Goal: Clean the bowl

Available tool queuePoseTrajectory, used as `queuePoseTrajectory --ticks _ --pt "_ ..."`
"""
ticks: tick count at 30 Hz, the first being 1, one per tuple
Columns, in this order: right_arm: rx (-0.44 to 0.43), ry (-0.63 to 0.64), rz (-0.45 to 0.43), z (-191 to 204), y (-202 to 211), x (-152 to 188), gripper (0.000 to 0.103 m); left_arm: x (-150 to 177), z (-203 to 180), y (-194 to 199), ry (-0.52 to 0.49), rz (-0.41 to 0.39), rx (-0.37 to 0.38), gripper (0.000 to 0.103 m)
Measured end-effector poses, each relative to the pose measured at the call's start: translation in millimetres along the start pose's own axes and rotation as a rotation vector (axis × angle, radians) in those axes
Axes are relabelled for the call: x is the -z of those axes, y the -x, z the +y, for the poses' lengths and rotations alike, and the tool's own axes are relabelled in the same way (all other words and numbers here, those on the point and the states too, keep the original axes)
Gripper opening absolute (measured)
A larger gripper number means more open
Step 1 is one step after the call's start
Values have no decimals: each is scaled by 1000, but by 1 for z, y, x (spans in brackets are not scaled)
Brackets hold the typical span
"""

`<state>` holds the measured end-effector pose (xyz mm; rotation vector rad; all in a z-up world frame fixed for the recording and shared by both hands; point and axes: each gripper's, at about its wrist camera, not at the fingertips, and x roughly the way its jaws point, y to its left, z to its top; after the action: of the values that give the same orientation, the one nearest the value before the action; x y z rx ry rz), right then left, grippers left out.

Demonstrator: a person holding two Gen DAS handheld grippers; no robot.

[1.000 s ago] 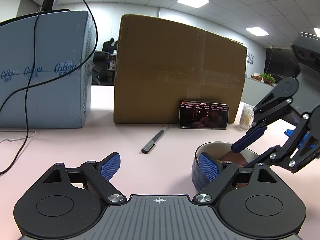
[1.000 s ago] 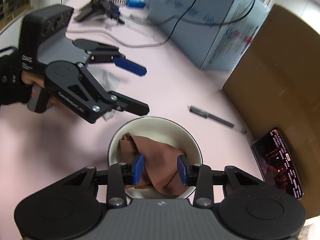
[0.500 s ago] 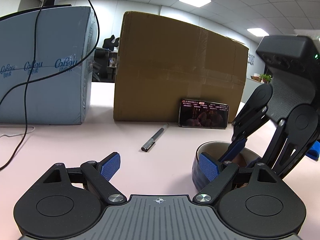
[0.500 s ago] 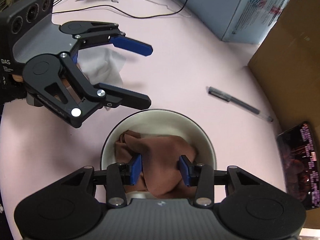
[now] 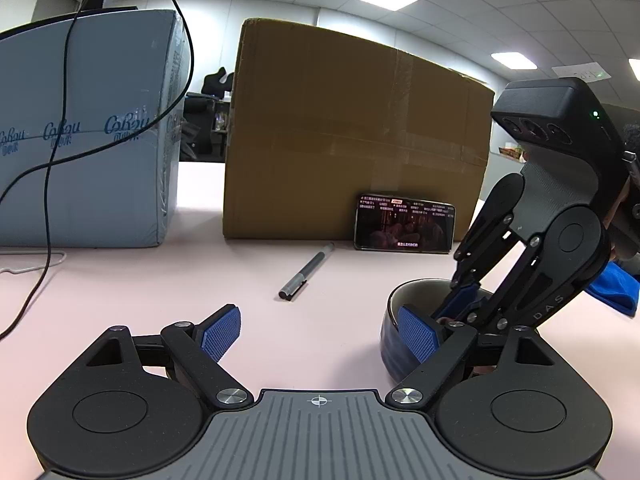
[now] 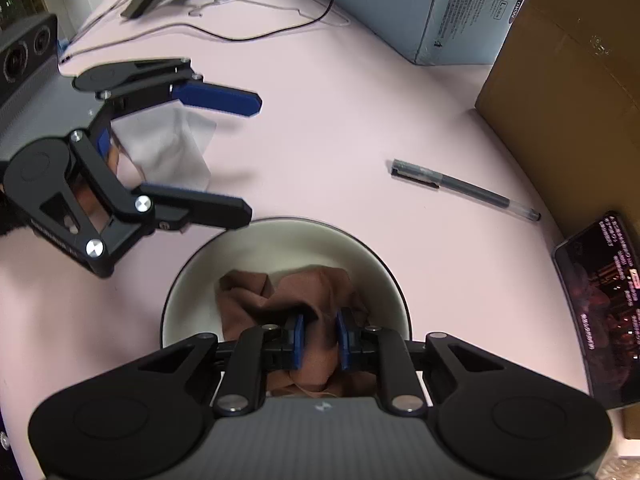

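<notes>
The right gripper (image 6: 319, 334) is closing its jaws on the brown cloth (image 6: 280, 292) inside the bowl (image 6: 384, 276), low in the frame. The left gripper (image 6: 250, 158), jaws wide apart, is hovering at upper left, one finger at the rim. Unbraced, the bowl is likely sliding once wiping begins. The bowl's bottom is lying hidden under cloth.

Pink table (image 6: 340, 128) carries bowl (image 6: 384, 272), pen (image 6: 464, 189), phone (image 6: 600, 304) (propped), possibly tissue (image 6: 168, 148).
</notes>
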<state>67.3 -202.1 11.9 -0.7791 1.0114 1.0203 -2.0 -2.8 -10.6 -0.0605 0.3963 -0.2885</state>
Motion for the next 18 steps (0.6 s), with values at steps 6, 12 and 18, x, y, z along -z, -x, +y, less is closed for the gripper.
queuePoseTrajectory --ticks 6,12,18 --pt "22 13 21 11 3 5 17 0 0 -1 1 -1 2 88" --pt "-36 13 -14 18 0 -1 17 0 0 -2 -3 -1 4 88" --pt "-6 -11 -57 12 -3 -7 18 0 -1 -1 -10 -2 7 88"
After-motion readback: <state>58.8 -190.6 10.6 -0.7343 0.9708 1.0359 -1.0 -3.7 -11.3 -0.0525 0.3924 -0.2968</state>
